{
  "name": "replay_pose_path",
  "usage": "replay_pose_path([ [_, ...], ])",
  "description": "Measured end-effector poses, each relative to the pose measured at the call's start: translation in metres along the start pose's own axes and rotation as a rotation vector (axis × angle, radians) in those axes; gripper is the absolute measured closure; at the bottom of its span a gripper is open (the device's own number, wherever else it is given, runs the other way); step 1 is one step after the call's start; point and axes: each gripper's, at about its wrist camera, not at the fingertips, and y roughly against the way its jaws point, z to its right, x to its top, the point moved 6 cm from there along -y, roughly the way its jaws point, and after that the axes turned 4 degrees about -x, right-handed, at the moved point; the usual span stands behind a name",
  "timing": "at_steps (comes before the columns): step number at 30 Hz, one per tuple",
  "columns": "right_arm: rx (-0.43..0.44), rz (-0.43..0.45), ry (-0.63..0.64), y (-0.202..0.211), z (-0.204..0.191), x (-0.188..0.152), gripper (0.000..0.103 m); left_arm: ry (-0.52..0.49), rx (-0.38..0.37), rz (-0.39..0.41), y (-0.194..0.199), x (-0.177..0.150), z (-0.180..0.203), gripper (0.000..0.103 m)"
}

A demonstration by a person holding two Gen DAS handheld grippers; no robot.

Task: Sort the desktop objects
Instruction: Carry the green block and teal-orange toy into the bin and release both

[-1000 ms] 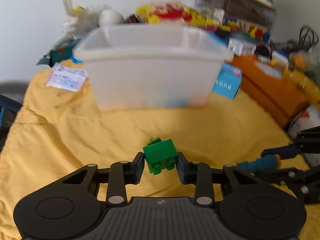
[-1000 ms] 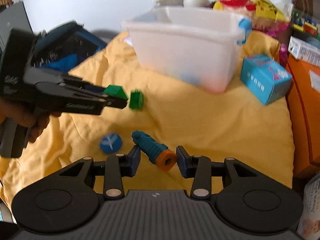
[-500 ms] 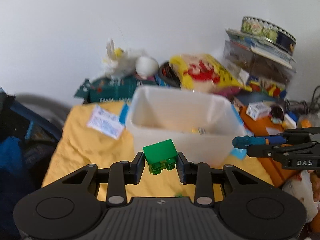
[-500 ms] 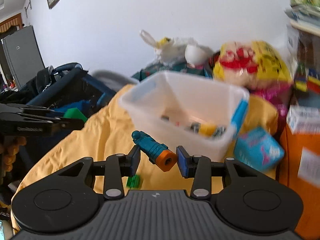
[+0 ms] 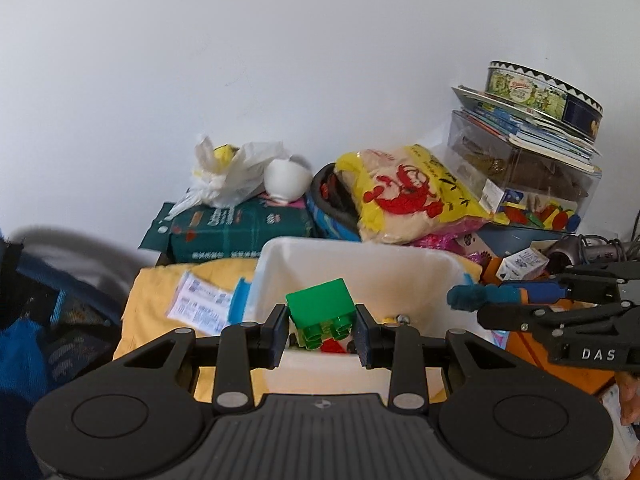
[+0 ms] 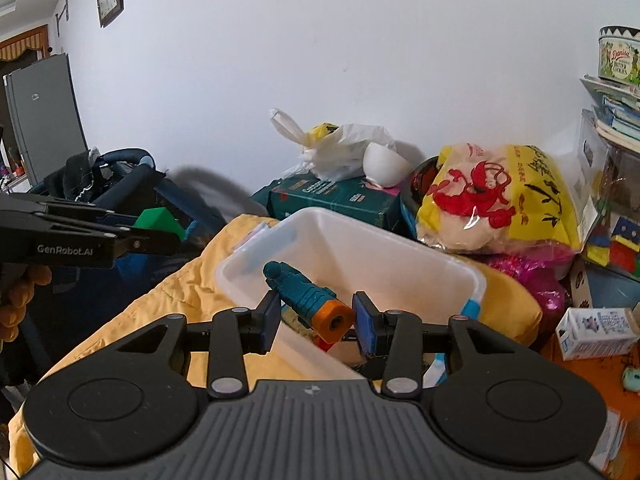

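**Two toys held over the bin, both ready to drop**

The left hand-held gripper (image 5: 321,334) was clamped on one green building brick (image 5: 321,312), studs facing the camera. The right hand-held gripper (image 6: 316,320) pinched one teal toy cylinder (image 6: 306,298) with an orange end, its long axis running from the camera-side orange end forward and left, away from the fingers.

The single white plastic bin (image 5: 420,264) lay directly ahead of and below both grippers, its open mouth beneath the held pieces, with a few small items visible inside. Judging from the left view, the brick hung over the bin's near wall, so the left side seemed slightly better placed to release first; the right gripper, seen from the left, hovered at the bin's right rim. Each likely needed only a short forward reach before opening.
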Motion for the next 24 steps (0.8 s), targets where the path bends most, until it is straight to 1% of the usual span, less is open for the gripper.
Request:
replay_pose_path([
  [5, -0.017, -0.007, -0.020, -0.003, 0.012, 0.000, 0.060, 0.001, -0.008, 0.001, -0.009, 0.009, 0.004, 0.065],
  [13, -0.041, -0.030, -0.054, -0.011, 0.025, -0.001, 0.060, -0.010, -0.007, -0.003, -0.015, 0.017, 0.000, 0.065],
  [24, -0.093, -0.037, -0.054, -0.019, 0.032, 0.016, 0.060, -0.012, -0.017, 0.004, -0.038, 0.041, -0.013, 0.065],
])
